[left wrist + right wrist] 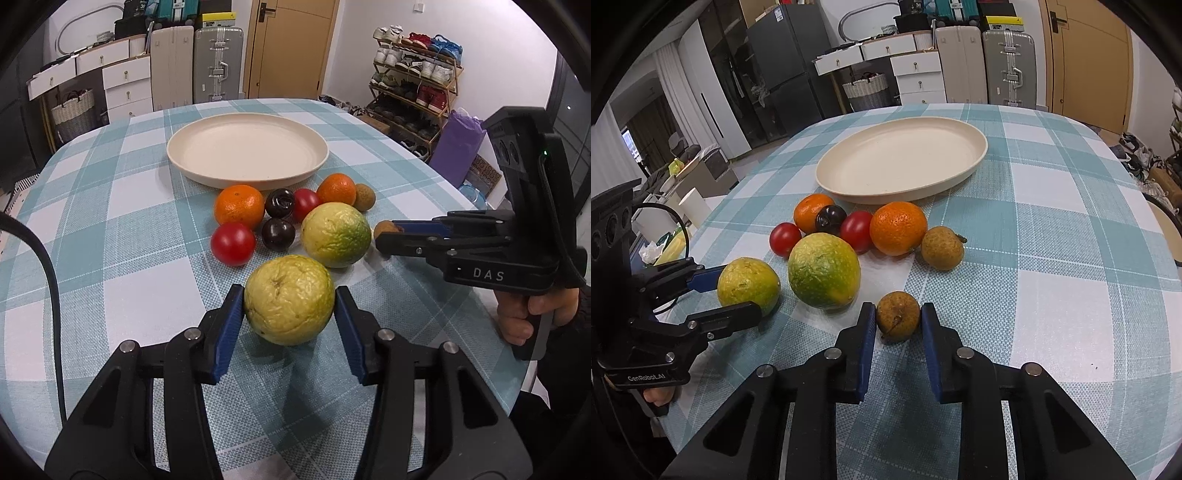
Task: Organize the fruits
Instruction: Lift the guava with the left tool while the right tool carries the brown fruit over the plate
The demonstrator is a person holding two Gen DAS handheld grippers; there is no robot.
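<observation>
Cream plate [247, 147] sits bare on the checked tablecloth [110, 258], with every fruit off it, bunched just in front of its near rim: two oranges, two red tomatoes, two dark plums, two yellow-green wrinkled guavas, two small brown longans. Plate reads as the destination; nothing moved over yet.

Left gripper [290, 317]: jaws brought in around the nearer guava [290, 299], blue pads flush against both flanks. Fruit on the cloth, not lifted. Reads as a grasp at moderate width, since the fruit is broad.

Right gripper [898, 332]: jaws drawn close on the front longan [897, 315], pads touching each side. Narrow grip for a small fruit. It rests on the cloth, just beside the second guava [823, 271].

Both grippers angle down toward the table, each taking the fruit nearest its own side. Likely a paired pick, outermost pieces first so the cluster stays undisturbed. Guava skin looks soft; a hard squeeze could bruise it.
</observation>
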